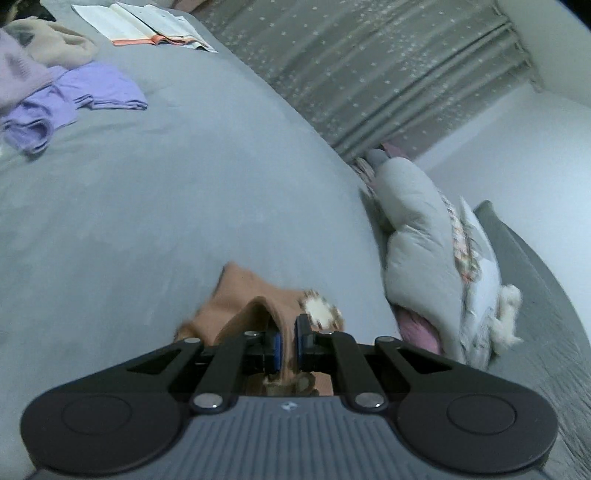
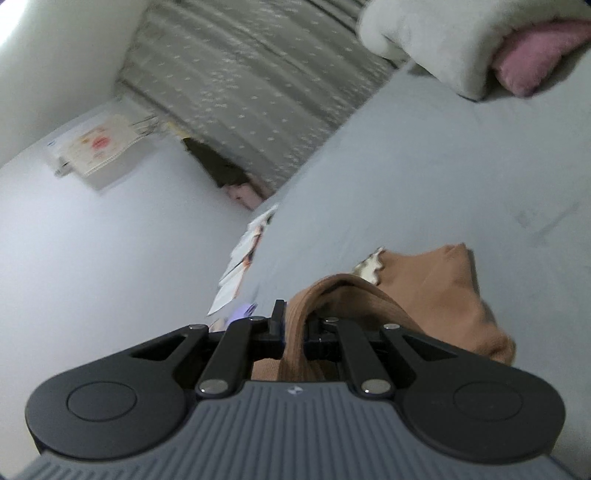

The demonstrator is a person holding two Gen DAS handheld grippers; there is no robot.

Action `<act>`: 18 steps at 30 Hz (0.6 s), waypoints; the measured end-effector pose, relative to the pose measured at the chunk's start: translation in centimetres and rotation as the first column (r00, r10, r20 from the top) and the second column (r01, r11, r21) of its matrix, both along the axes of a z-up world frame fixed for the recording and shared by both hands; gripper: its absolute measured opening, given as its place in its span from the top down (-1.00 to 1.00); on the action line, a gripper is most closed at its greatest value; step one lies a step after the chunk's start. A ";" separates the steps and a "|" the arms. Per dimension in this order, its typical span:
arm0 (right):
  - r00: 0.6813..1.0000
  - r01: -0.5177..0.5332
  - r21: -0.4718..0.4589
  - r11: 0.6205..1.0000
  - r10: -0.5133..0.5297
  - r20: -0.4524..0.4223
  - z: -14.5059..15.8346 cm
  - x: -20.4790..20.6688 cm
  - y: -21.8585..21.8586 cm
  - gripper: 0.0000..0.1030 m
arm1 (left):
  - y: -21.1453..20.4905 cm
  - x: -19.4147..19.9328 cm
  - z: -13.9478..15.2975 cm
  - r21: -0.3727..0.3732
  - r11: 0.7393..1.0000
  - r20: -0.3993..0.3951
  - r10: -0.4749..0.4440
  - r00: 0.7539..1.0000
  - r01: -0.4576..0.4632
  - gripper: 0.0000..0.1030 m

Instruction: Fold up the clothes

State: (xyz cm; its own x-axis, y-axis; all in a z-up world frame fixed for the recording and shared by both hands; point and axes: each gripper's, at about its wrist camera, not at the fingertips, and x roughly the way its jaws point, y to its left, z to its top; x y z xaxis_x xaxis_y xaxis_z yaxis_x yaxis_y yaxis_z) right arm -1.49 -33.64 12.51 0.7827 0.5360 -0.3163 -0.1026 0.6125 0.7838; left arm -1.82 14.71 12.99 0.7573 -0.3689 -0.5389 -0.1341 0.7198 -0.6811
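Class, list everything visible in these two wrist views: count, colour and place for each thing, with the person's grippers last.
Brown garment: one, tan-brown with a fluffy white patch, on the bed, pinched by both grippers.
Purple garment: one, lilac, crumpled at the bed's far side.
Beige garment: one, beside the purple one.
Open book: one, white pages, far edge of bed.
Bed sheet: grey.
Duvet: one, pale grey, bunched.
Curtain: grey, speckled.
Left gripper: black, shut on fabric.
Right gripper: black, shut on fabric.
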 end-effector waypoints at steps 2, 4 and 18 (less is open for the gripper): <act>0.998 0.039 0.007 0.999 -0.039 -0.043 -1.5 2.6 -0.2 0.82 | -0.5 3.4 -1.6 -0.001 1.000 -0.039 0.024 0.999 -0.024 0.87; 0.992 0.084 0.021 0.996 -0.082 -0.094 -3.1 4.5 -0.6 0.78 | -1.0 6.5 -3.1 0.001 1.000 -0.077 0.019 0.997 -0.019 0.86; 0.935 0.333 -0.061 0.941 -0.338 -0.111 -5.3 4.4 -4.4 -0.19 | 5.1 7.3 -5.0 -0.056 0.982 -0.006 0.180 0.984 -0.180 0.62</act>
